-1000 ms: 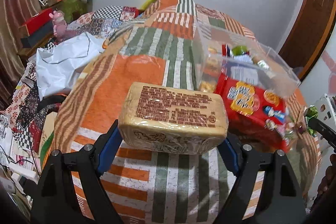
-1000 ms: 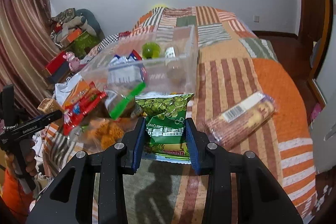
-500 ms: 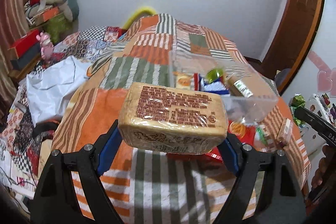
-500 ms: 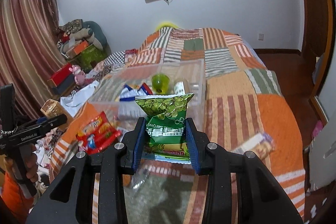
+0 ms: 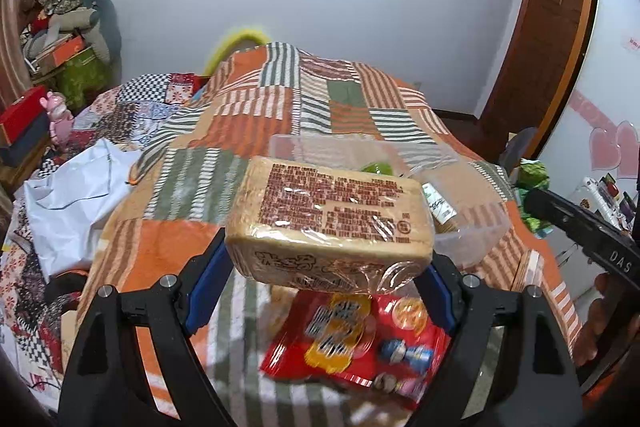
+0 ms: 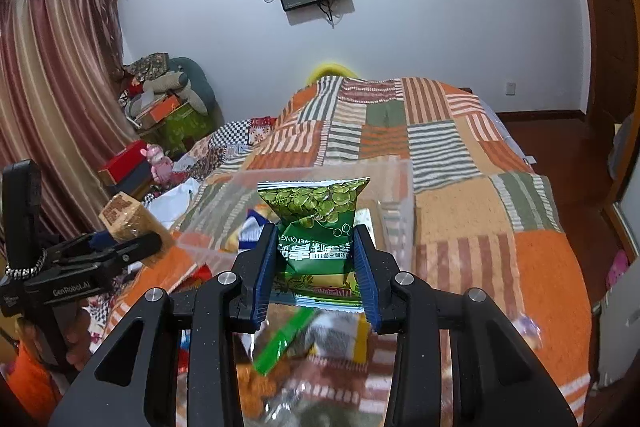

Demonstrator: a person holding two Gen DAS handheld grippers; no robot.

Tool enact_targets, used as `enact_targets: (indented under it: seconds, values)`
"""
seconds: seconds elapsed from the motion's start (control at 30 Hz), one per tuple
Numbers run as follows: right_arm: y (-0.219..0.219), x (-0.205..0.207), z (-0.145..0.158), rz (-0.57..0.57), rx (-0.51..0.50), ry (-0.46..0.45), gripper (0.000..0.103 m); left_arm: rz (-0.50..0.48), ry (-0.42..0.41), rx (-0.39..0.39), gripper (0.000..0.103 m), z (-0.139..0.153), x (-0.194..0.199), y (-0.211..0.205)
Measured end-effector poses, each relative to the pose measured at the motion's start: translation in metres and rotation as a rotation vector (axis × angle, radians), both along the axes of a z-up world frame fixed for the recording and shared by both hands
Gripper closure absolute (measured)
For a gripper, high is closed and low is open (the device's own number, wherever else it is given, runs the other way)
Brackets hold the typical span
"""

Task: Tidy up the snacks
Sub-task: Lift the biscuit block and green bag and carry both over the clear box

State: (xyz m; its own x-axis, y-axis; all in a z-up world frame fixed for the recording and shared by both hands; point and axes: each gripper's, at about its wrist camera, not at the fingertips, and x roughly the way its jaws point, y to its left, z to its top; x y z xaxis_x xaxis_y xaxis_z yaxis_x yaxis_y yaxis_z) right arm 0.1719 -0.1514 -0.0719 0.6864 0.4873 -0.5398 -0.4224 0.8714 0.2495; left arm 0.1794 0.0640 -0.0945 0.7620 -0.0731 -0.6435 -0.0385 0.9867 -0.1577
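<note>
My left gripper (image 5: 320, 271) is shut on a tan wrapped snack block (image 5: 332, 215) with brown print, held above the bed. It also shows at the left of the right wrist view (image 6: 128, 223). My right gripper (image 6: 316, 267) is shut on a green pea snack bag (image 6: 316, 223), held above the near end of a clear plastic bin (image 6: 396, 211). The bin (image 5: 472, 227) holds several snacks, including a green cup (image 5: 378, 169) and a small bottle (image 5: 440, 205). A red snack bag (image 5: 360, 343) lies on the bedspread below the block.
The patchwork bedspread (image 6: 440, 147) covers the bed. Loose snack packets (image 6: 288, 343) lie blurred under my right gripper. A white bag (image 5: 80, 195) and clutter sit at the bed's left. The right gripper's body (image 5: 584, 239) shows at the right edge.
Both grippers have risen and tilted up with their snacks held. The bin and loose snacks now sit lower in both views, and the wall screens are in view.
</note>
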Motion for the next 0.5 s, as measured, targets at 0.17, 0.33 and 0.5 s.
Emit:
enact_targets:
  seconds: [0.17, 0.33, 0.5]
  values:
    - [0.011, 0.015, -0.002, 0.013, 0.002, 0.001, 0.069, -0.010, 0.002, 0.009, 0.019, -0.004, 0.023, -0.006]
    - [0.021, 0.028, -0.008, 0.027, -0.017, 0.009, 0.069, -0.015, 0.038, -0.013, 0.019, -0.011, 0.049, -0.003]
    - [0.031, 0.044, -0.016, 0.037, -0.056, 0.026, 0.069, -0.045, 0.089, -0.061, 0.019, -0.016, 0.078, 0.003]
